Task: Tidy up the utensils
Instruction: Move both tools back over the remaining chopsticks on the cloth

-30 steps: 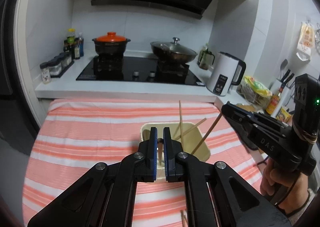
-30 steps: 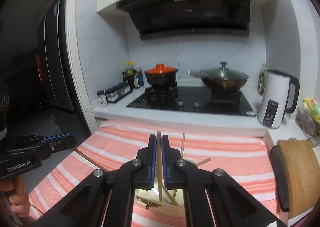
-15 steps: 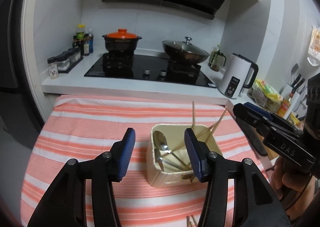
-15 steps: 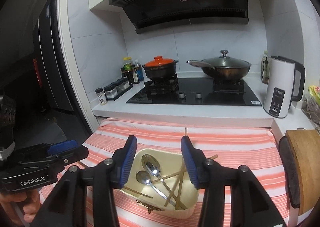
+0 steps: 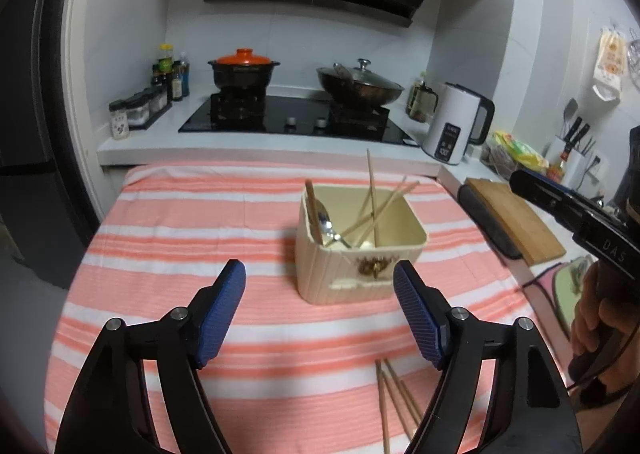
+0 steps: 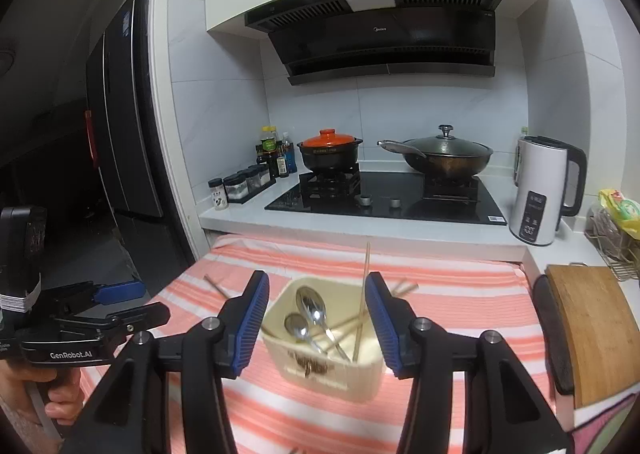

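The left gripper (image 5: 320, 290) stands spread wide with nothing between its blue pads (image 5: 222, 310); its jaws have just been opening, and the gap frames only striped cloth. Just below and to the right of that gap, at the bottom right of the left wrist view, a loose bundle of chopsticks (image 5: 394, 402) lies flat on the tablecloth (image 5: 180, 222). About 4 sticks show, their long axes running nearly straight up the frame and fanning slightly rightward, the near ends cut off by the lower edge. They sit close under the inner side of the right finger, so this gripper is the nearer tool by far.

Further out, in the centre of that view, the cream utensil box (image 5: 352, 274) stands upright on the cloth, already holding 2 spoons (image 5: 326, 224) and several chopsticks leaning against its far wall.

The right gripper (image 6: 318, 318) is parted too, its jaws having just been opening and empty; in the right wrist view the box (image 6: 320, 374) shows through the gap, lower centre. The loose sticks barely show there.

My judgement: the next pick falls to the left gripper, which must drop lower and shift right so its jaws close across the sticks, not along them.
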### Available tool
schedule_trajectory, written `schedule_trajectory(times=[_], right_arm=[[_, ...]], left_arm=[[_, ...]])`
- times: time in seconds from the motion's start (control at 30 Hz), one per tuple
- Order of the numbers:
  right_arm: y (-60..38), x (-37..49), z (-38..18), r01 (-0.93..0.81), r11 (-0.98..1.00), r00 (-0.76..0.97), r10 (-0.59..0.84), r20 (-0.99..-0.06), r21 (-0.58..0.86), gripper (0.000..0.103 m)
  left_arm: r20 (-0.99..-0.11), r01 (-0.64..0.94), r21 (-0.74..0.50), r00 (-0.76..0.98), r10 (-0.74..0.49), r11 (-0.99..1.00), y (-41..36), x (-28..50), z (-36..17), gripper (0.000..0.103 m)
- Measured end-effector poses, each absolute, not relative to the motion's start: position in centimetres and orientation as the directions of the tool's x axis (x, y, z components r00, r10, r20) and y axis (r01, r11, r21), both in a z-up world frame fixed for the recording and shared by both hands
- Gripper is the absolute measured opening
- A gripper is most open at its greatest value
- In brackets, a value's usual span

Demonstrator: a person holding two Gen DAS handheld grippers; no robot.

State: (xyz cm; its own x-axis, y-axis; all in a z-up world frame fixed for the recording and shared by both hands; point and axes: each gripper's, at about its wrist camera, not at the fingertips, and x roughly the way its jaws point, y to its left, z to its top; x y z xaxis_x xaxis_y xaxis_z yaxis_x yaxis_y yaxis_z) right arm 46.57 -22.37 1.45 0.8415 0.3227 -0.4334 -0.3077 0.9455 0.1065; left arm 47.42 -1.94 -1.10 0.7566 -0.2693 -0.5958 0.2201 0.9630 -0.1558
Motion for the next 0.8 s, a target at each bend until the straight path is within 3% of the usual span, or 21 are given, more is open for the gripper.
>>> schedule_trajectory(times=[0.27, 0.6, 0.8], right_arm=[[-24.5, 38.6, -3.1, -0.268, 0.963, 0.818, 0.247, -0.519, 0.037, 0.051], [-26.9, 27.8, -13.1, -0.202, 0.979, 0.719, 0.124, -0.684, -0.036, 0.051], [-25.9, 22.1, -16.4, -0.271, 0.962, 0.655, 0.2, -0.728, 0.02, 0.051]], left_arm=[[-0.685, 0.218, -0.177, 0.673, -0.279, 0.96, -2.1, 39.3, -7.1, 0.079], [-0.758, 0.233, -0.166, 0.592, -0.275, 0.958, -3.8, 31.3, -13.8, 0.079], [-0.784, 0.257, -0.172, 0.548, -0.29, 0.951, -4.5, 28.3, -16.4, 0.079]])
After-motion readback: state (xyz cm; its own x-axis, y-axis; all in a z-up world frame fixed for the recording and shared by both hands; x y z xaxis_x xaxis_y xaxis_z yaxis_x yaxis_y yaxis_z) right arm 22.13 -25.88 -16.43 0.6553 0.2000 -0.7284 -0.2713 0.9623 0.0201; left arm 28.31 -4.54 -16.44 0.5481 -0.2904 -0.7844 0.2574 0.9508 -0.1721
